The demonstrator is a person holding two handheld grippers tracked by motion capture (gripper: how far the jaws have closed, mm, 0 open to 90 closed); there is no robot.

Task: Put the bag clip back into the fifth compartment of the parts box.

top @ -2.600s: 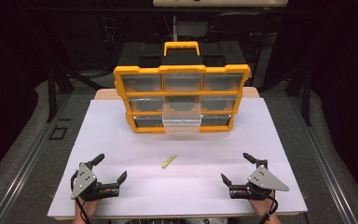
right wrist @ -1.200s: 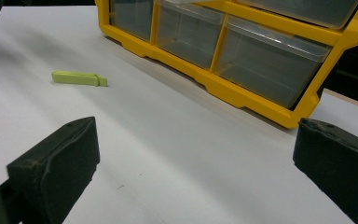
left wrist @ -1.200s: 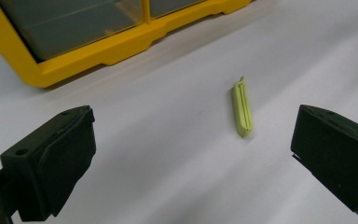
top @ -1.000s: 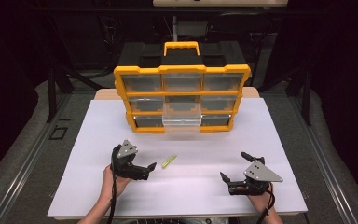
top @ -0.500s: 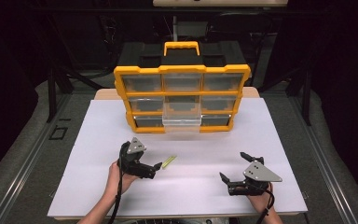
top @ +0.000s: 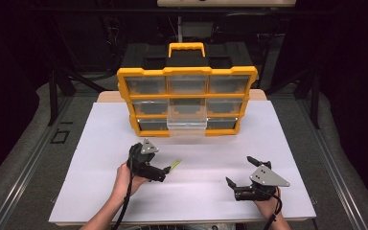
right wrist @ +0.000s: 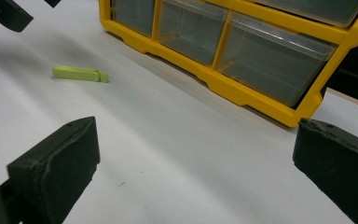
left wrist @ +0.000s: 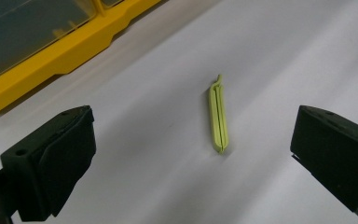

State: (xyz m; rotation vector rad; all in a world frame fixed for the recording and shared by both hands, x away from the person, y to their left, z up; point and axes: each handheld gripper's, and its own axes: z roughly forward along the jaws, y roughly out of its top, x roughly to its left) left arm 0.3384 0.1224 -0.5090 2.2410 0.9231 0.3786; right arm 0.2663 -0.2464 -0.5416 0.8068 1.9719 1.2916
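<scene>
— Where is that little green clip [left wrist: 218, 116] lying?

— Flat on the white counter [top: 100, 143], out in the open in front of the yellow organizer [top: 187, 101], well apart from it. It is sitting just beyond the left gripper [top: 162, 173], in line with the gap between its fingers [left wrist: 51, 163].

— Is anything gripping it?

— No. Seen from the left gripper's own camera, the fingers are standing wide apart, one on each side of the clip and nearer the camera than it, touching nothing.

— And the other hand?

— The right gripper [top: 239, 179] is resting low near the counter's front edge, well off to the right of the clip. Its fingers [right wrist: 56, 163] are spread wide too, holding nothing and pointing toward the organizer's lower drawers.

— How is the organizer standing?

— Upright at the back of the counter, handle on top, three rows of clear drawers. The middle drawer [top: 186, 120] is sticking out toward us; the others are sitting flush.
</scene>
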